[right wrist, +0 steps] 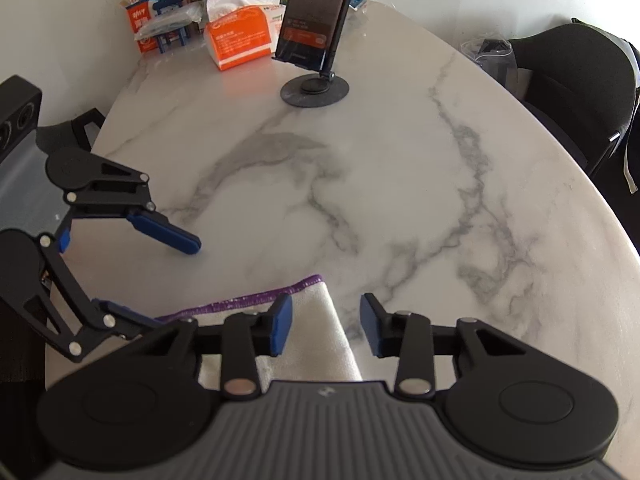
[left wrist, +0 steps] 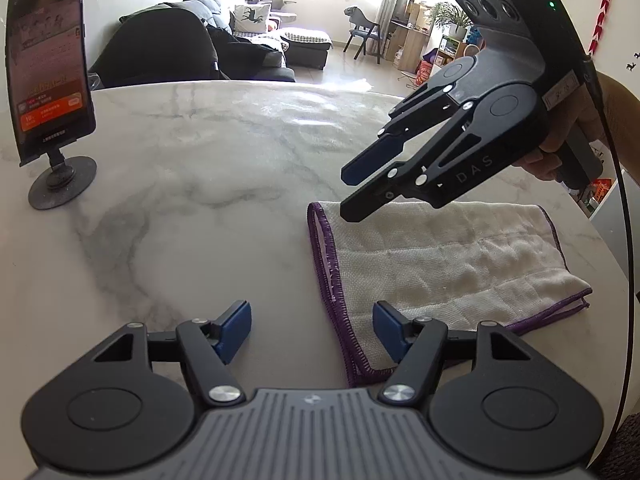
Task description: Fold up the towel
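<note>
From my left wrist, the left tool (left wrist: 311,326) hangs with its fingers apart over the table (left wrist: 200,200), at the folded towel's (left wrist: 440,264) near corner. My right tool (left wrist: 352,192), fingers apart, hovers above its far corner.

From my right wrist, the right tool (right wrist: 326,326) straddles the towel (right wrist: 320,340) edge, gripping nothing; the left tool (right wrist: 160,280) gapes alongside. A phone (right wrist: 316,12) stands beyond.

One towel (left wrist: 448,264), folded. Two grippers: left gripper (left wrist: 312,326), right gripper (right wrist: 326,330). One phone (right wrist: 320,12) on one stand (right wrist: 315,89). One tissue pack (right wrist: 240,36). Maybe two cartons behind; cluttered, unclear.
</note>
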The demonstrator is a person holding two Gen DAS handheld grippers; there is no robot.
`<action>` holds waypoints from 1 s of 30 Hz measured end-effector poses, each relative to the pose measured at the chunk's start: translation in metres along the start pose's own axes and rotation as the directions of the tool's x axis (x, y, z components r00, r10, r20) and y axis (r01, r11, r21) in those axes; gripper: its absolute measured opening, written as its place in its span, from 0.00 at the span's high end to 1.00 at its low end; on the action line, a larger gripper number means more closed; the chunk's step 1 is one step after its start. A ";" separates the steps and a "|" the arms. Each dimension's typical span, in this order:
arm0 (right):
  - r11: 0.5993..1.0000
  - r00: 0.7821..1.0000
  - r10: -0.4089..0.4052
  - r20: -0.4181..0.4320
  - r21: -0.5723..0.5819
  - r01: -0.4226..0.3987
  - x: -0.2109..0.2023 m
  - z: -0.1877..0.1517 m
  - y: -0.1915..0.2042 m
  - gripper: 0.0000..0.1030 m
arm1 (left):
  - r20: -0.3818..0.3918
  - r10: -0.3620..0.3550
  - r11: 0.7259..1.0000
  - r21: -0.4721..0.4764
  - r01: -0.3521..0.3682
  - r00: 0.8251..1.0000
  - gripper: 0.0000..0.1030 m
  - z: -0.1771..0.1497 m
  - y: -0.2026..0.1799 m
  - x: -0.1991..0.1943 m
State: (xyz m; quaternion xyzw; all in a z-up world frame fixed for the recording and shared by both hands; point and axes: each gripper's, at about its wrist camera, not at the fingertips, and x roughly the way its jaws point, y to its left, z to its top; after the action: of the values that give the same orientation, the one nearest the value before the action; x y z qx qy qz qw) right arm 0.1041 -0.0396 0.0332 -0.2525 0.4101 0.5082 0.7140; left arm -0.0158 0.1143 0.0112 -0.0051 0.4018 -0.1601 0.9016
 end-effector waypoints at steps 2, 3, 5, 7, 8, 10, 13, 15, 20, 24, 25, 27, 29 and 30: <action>1.000 1.000 0.009 -0.020 -0.016 -0.010 0.005 0.005 0.001 0.66 | 0.000 0.005 1.000 0.005 -0.005 1.000 0.34 0.000 -0.001 0.000; 1.000 0.999 0.014 -0.031 -0.025 -0.015 0.008 0.007 0.002 0.69 | -0.001 0.008 1.000 0.011 -0.008 1.000 0.34 -0.001 -0.001 -0.001; 0.999 0.999 0.021 -0.026 -0.037 -0.022 0.006 0.007 0.003 0.78 | -0.002 0.014 1.000 0.026 -0.014 1.000 0.34 -0.001 -0.002 -0.002; 0.998 1.000 0.028 -0.009 -0.048 -0.029 0.000 0.005 0.005 0.85 | -0.002 0.019 0.999 0.040 -0.019 1.000 0.34 -0.002 -0.003 -0.003; 0.998 0.999 0.032 -0.001 -0.054 -0.032 -0.002 0.004 0.006 0.87 | -0.002 0.022 0.999 0.045 -0.022 1.000 0.34 -0.002 -0.004 -0.004; 0.997 0.999 0.039 0.015 -0.065 -0.038 -0.008 0.002 0.007 0.94 | -0.003 0.030 0.998 0.061 -0.029 1.000 0.34 -0.002 -0.006 -0.005; 0.995 0.998 0.050 0.040 -0.082 -0.047 -0.016 -0.001 0.010 0.96 | -0.004 0.040 0.995 0.089 -0.039 0.999 0.33 -0.003 -0.010 -0.003; 0.994 0.997 0.058 0.056 -0.094 -0.052 -0.021 -0.003 0.012 0.97 | -0.006 0.032 0.995 0.094 -0.032 0.999 0.28 -0.003 -0.010 -0.002; 0.991 0.991 0.074 0.110 -0.120 -0.061 -0.034 -0.009 0.015 0.97 | -0.005 -0.038 0.998 0.054 0.039 0.999 0.26 0.004 0.000 0.003; 0.989 0.980 0.080 0.182 -0.135 -0.056 -0.043 -0.017 0.017 0.97 | -0.004 -0.134 0.991 -0.007 0.134 0.991 0.26 0.010 0.010 0.007; 0.989 0.976 0.082 0.200 -0.137 -0.055 -0.047 -0.019 0.018 0.97 | -0.005 -0.170 0.985 -0.023 0.170 0.985 0.26 0.011 0.012 0.008; 0.990 0.970 0.081 0.229 -0.129 -0.052 -0.056 -0.024 0.018 0.97 | -0.006 -0.211 0.977 -0.040 0.211 0.977 0.26 0.012 0.013 0.010; 0.992 0.966 0.075 0.247 -0.118 -0.047 -0.061 -0.027 0.018 0.97 | -0.002 -0.241 0.969 -0.059 0.240 0.971 0.28 0.011 0.014 0.011; 0.993 0.965 0.074 0.254 -0.111 -0.047 -0.063 -0.029 0.017 0.97 | -0.001 -0.258 0.964 -0.074 0.257 0.966 0.35 0.011 0.015 0.012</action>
State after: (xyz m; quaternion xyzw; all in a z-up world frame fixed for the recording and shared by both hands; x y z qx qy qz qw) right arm 0.0697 -0.0887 0.0718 -0.2087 0.2945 0.5787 0.7313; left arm 0.0036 0.1241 0.0081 -0.0895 0.4081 -0.2610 0.8702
